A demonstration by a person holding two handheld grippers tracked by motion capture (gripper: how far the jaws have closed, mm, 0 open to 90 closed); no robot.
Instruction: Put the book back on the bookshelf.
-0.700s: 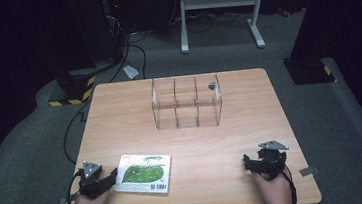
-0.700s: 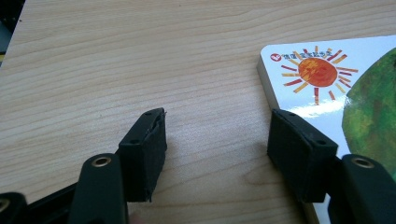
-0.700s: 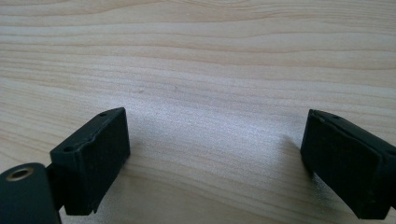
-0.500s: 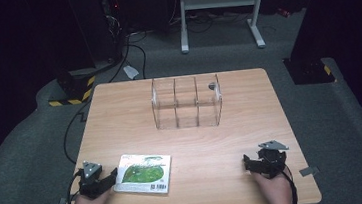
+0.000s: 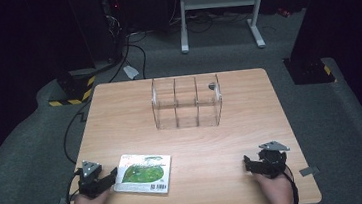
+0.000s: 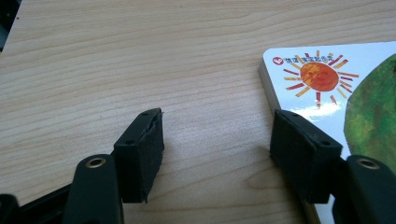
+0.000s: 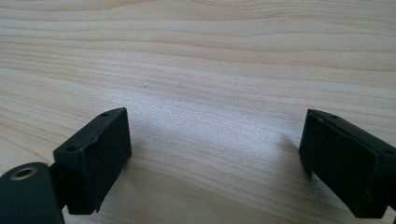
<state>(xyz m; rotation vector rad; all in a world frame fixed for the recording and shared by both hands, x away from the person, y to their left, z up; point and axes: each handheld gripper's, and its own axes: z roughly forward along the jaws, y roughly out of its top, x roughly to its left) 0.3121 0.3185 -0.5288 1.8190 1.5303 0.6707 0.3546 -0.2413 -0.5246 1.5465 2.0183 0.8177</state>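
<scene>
A picture book (image 5: 142,172) with a glossy cover — a painted orange sun and a green shape on white — lies flat near the front edge of the wooden desk (image 5: 120,118), toward the person's left, which puts it within easy reach of the left gripper (image 5: 110,176). That gripper rests low on the desk just beside the book's left edge. In the left gripper view its fingers (image 6: 140,154) stand moderately apart with bare wood between them; one sits at the book's (image 6: 327,93) near corner, over the edge, and nothing is clamped — a stance that looks suited to sliding in on the cover's edge to lift it. The right gripper (image 5: 248,164) sits well apart at the desk's right front, its fingers (image 7: 93,154) spread wide over empty wood, seemingly parked and waiting for a handover or a steadying role. Farther back, around the middle of the desk, stands a clear acrylic rack (image 5: 187,102) divided into upright slots, open at the top; judging by its shape, it is the likely place for the book to go, stood on edge in one compartment. Both hands hold their tools level and close to the surface.
</scene>
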